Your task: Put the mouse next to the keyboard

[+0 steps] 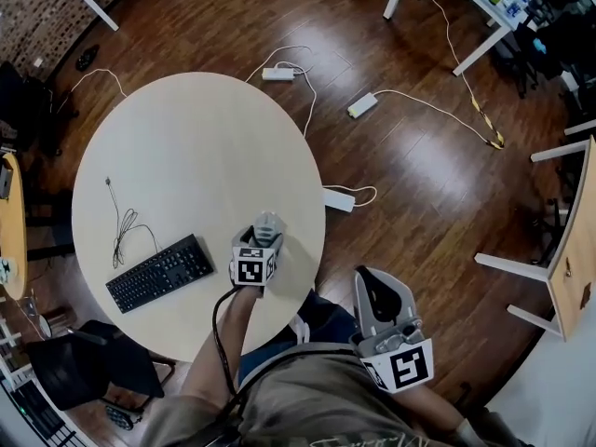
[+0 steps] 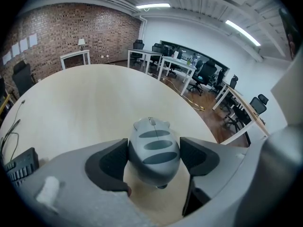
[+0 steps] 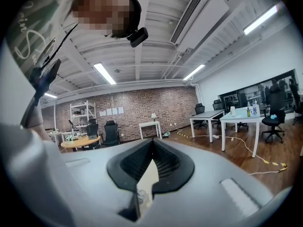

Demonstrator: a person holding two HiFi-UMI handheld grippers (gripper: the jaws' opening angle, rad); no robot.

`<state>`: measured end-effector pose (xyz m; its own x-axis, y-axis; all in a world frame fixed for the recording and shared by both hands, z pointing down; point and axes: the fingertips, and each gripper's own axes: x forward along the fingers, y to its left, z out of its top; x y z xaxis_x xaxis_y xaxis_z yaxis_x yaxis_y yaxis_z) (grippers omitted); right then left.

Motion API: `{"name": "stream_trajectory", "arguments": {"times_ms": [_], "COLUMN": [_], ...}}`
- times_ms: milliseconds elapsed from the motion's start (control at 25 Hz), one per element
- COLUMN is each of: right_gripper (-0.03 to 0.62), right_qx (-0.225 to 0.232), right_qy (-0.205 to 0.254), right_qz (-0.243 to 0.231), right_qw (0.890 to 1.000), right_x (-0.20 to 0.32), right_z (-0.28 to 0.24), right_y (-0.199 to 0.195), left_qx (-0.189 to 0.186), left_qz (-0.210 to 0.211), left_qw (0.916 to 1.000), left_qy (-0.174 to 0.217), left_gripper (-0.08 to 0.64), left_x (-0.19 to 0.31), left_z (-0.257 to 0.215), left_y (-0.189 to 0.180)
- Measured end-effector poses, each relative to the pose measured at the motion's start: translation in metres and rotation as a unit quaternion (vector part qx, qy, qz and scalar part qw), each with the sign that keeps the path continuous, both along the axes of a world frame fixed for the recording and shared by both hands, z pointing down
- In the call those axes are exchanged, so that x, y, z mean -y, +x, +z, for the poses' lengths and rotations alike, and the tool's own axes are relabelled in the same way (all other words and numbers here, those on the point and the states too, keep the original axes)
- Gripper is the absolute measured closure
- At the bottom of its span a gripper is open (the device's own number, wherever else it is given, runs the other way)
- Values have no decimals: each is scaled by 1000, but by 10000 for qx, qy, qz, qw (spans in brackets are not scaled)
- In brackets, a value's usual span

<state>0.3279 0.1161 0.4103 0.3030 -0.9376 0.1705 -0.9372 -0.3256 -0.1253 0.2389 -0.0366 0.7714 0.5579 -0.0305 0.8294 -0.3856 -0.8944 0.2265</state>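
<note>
Near surface (image 1: 196,147) edge, right of keyboard (image 1: 160,273): gripping mouse (image 2: 152,148) across flanks with left tongs (image 1: 268,222). Holding right tongs (image 3: 150,167) closed, empty, off surface. Likely light, rigid, smooth-shelled, so slippery; best pinched mid-body, clear of buttons.

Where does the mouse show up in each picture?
Head view: mouse near the table's lower right edge, partly hidden.
Left gripper view: dead centre, gripped between the jaws.
Right gripper view: not in it.
Shared landmark: the keyboard, left of the mouse in head view, at the left gripper view's lower left edge.
</note>
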Motion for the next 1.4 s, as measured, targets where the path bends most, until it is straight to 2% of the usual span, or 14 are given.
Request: {"name": "stream_trajectory", "arguments": {"times_ms": [240,560,720,800,920,1080,1280,1400], "right_gripper": [592,592,592,592,592,592,592,592], "right_qx": [11,-36,-46,-93,-128,-95,-212,-256], "right_qy": [-104,-167,-199,-151,-72,-63,36,43], "right_qz": [207,489,484,439,357,89,-228,-347], "right_qw": [9997,9987,9986,9989,9993,9999,9995,9991], "right_x": [-11,-29,-36,-37,-35,-26,-14,-9], "right_z": [3,3,4,-1,-6,-7,-16,-17], "right_y": [11,13,10,7,0,-16,-31,-38], "left_qx": [-33,-270,-292,-319,-548,-895,-1442,-1834], "left_qz": [-3,-104,270,328,249,373,75,-124], "left_qw": [10000,9995,9992,9989,9982,9951,9894,9829], "left_qy": [20,88,54,-42,-3,199,126,125], "left_gripper": [199,199,202,207,209,209,209,209], "left_x": [19,29,23,20,21,17,12,9], "left_z": [-3,-3,-5,-8,-20,-42,-89,-125], "left_y": [35,47,45,43,41,43,41,30]}}
